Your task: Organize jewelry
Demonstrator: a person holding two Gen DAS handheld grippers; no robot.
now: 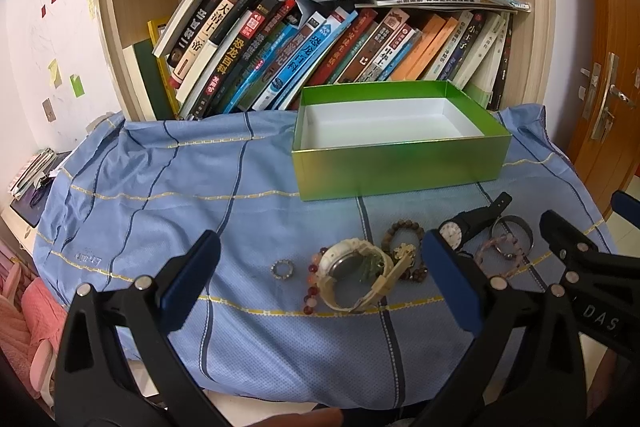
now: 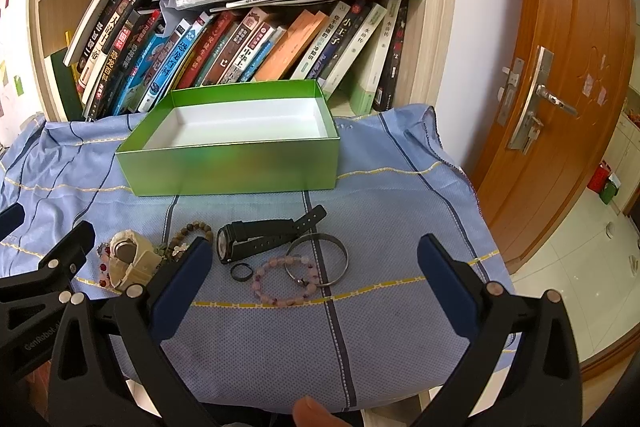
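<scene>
An open green box (image 1: 400, 155) with an empty white inside stands at the back of the blue cloth; it also shows in the right wrist view (image 2: 236, 163). In front of it lies jewelry: a cream watch (image 1: 356, 275), a small beaded ring (image 1: 282, 269), a red bead bracelet (image 1: 312, 291), a brown bead bracelet (image 1: 403, 239), a black watch (image 2: 260, 237), a pink bead bracelet (image 2: 286, 281), a metal bangle (image 2: 320, 259) and a black ring (image 2: 241, 271). My left gripper (image 1: 320, 281) is open above the cream watch. My right gripper (image 2: 314, 277) is open above the pink bracelet.
A blue checked cloth (image 1: 200, 187) covers the table. Behind it a wooden bookshelf (image 1: 280, 39) holds leaning books. A wooden door (image 2: 560, 87) is at the right. Pink fabric (image 1: 28, 311) lies low at the left.
</scene>
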